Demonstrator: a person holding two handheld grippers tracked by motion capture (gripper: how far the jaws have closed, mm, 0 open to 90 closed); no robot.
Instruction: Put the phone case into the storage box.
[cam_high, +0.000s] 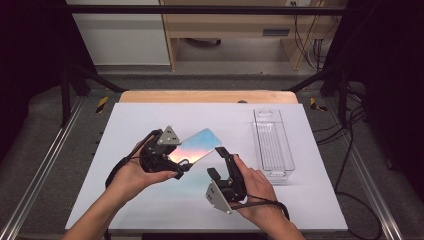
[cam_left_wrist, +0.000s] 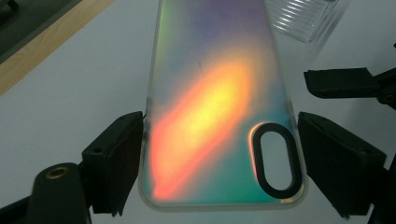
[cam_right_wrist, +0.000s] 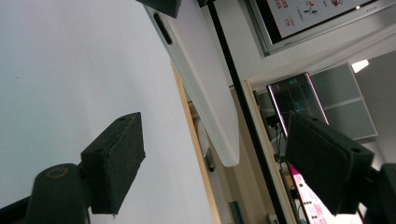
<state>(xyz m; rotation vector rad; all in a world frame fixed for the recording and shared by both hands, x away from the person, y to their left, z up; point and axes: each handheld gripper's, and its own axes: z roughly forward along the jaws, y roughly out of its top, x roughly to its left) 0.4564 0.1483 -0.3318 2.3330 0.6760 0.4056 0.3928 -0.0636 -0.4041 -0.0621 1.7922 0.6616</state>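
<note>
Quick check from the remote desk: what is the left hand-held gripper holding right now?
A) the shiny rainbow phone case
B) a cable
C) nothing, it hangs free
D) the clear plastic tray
A: in the left gripper view the left hand-held gripper has its pads on both long edges of the phone case, near the camera cutout.

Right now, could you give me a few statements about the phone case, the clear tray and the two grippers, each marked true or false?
1. The left gripper grips the iridescent phone case by its side edges. True.
2. The right gripper holds the case. False: its jaws are open with nothing between them.
3. The clear tray stands right of the case on the white mat. True.
4. The case lies inside the tray. False: it is apart from it, in the left gripper.
</note>
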